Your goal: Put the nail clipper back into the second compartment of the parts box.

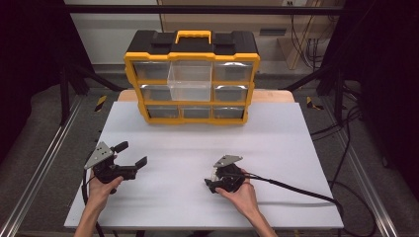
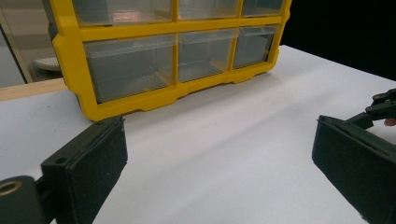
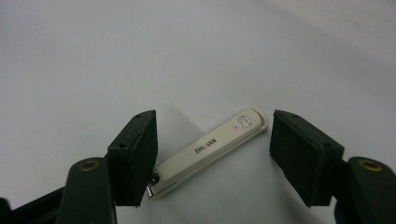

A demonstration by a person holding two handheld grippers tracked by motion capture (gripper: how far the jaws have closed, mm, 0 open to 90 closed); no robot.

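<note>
Right tongs (image 3: 212, 156) stand apart astride the white nail clipper (image 3: 210, 151) lying on the near-right tabletop (image 1: 197, 148), apparently poised for pickup; left tongs (image 1: 129, 157), also apart and empty, face the yellow drawer organiser (image 1: 191, 79).

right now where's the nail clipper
In the right gripper view, the nail clipper lies flat on the white table between the open right tongs, its metal end close by one pad.
</note>
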